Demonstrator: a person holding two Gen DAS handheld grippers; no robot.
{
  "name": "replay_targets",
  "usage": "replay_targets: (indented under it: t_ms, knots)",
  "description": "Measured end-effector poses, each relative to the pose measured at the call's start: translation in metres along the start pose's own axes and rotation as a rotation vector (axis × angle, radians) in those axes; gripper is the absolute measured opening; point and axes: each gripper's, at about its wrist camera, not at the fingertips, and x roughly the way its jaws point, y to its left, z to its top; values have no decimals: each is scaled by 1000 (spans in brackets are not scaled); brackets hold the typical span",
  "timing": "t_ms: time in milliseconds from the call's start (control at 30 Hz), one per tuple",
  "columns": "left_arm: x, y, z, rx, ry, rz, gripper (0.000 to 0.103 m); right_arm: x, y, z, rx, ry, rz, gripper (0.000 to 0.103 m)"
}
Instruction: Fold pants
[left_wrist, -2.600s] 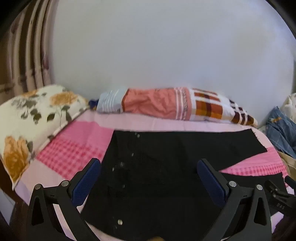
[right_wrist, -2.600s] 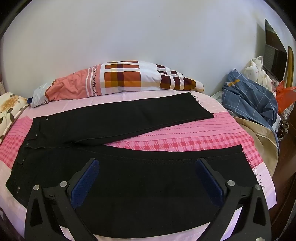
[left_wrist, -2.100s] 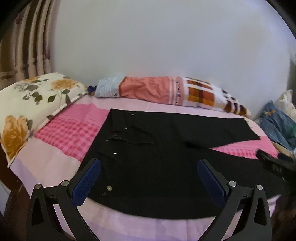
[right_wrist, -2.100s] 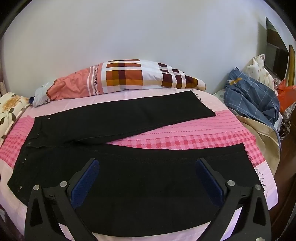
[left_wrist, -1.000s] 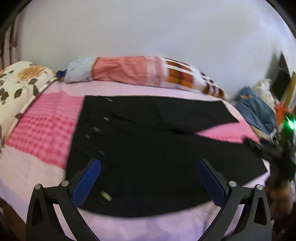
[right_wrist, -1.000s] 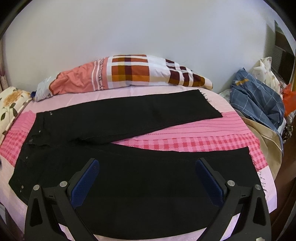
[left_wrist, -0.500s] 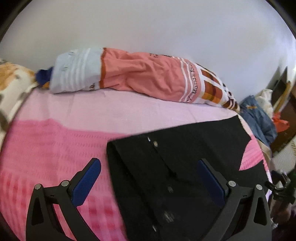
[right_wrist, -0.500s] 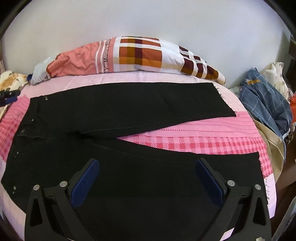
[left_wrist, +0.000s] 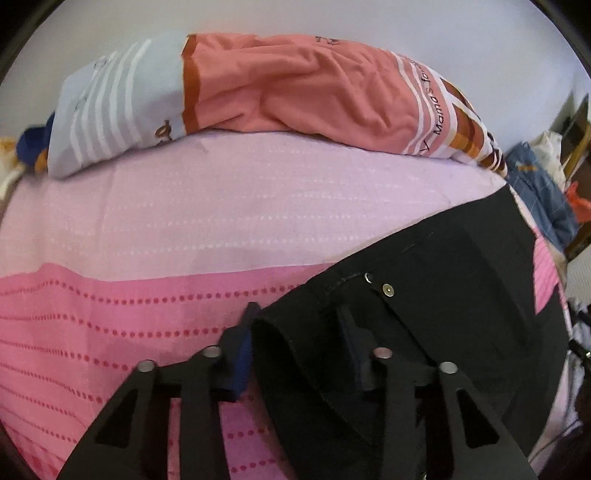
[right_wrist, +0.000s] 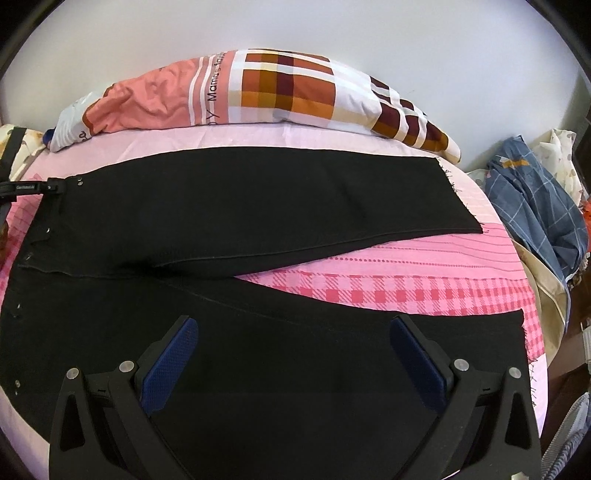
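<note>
Black pants (right_wrist: 240, 206) lie spread flat on the pink bedspread (right_wrist: 406, 266), waist to the left and both legs running right. My left gripper (left_wrist: 295, 332) is at the far waist corner (left_wrist: 369, 295), by the two metal snaps. Its jaws are closing, and a bunched fold of the black waistband is pinched between the blue pads. In the right wrist view one of its black fingers (right_wrist: 37, 187) reaches that same corner. My right gripper (right_wrist: 291, 343) hovers open over the near leg, with nothing between its fingers.
A long orange, pink and checked bolster (right_wrist: 277, 88) lies along the wall behind the pants. A floral pillow (right_wrist: 11, 140) is at the far left. Blue checked clothes (right_wrist: 535, 206) are heaped past the bed's right edge.
The left gripper swung across to the far waist corner, dropped low, and its wide jaws came together on the waistband. The right gripper sank a little closer to the near leg, still open.
</note>
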Motion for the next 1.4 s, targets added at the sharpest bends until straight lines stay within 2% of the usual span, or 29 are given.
replay_targets:
  t_ms: [67,133,200,267,333,433,533,600,633,733,833,1000,1033,1067,1100,1133,1267,1400]
  knots:
    - [-5,-5,-3,-3,-18,7,22,0,-1,1,2,-4,2,102]
    - [-18,-12,-6,2,-49,23,17,0,-1,3,5,-7,2,102]
    - [-36,-21,-9,2,-106,18,17,2,-2,7,11,-9,10,102]
    - [-57,-37,-12,4,-172,8,16,4,-7,11,31,-1,57,102]
    - [-75,-55,-17,17,-217,-3,16,9,-15,22,92,20,197,102]
    - [-98,-80,-29,41,-263,-10,16,21,-34,44,244,43,507,103]
    - [-121,-105,-49,60,-301,-20,16,53,-48,74,423,148,758,101]
    - [-134,-120,-65,54,-319,-35,16,75,-51,89,524,202,863,92]
    - [-139,-125,-71,52,-325,-35,16,87,-48,99,549,223,885,86]
    - [-151,-141,-93,38,-338,-50,16,111,-36,122,544,275,899,71]
    - [-156,-150,-108,12,-331,-63,16,135,-28,136,574,322,903,70]
    - [-159,-158,-125,-47,-313,-91,16,187,-44,147,759,370,927,70]
    - [-158,-159,-126,-57,-302,-97,16,191,-46,149,767,370,930,64]
    - [-158,-159,-128,-63,-297,-96,16,196,-50,150,766,367,916,38]
    - [-157,-159,-129,-69,-295,-94,16,195,-53,151,757,359,889,20]
    - [-157,-159,-131,-77,-291,-94,16,191,-55,151,736,341,856,9]
    - [-162,-154,-136,-109,-287,-82,16,152,-61,138,647,221,816,8]
    - [-171,-142,-145,-161,-270,-75,16,103,-69,91,594,182,818,8]
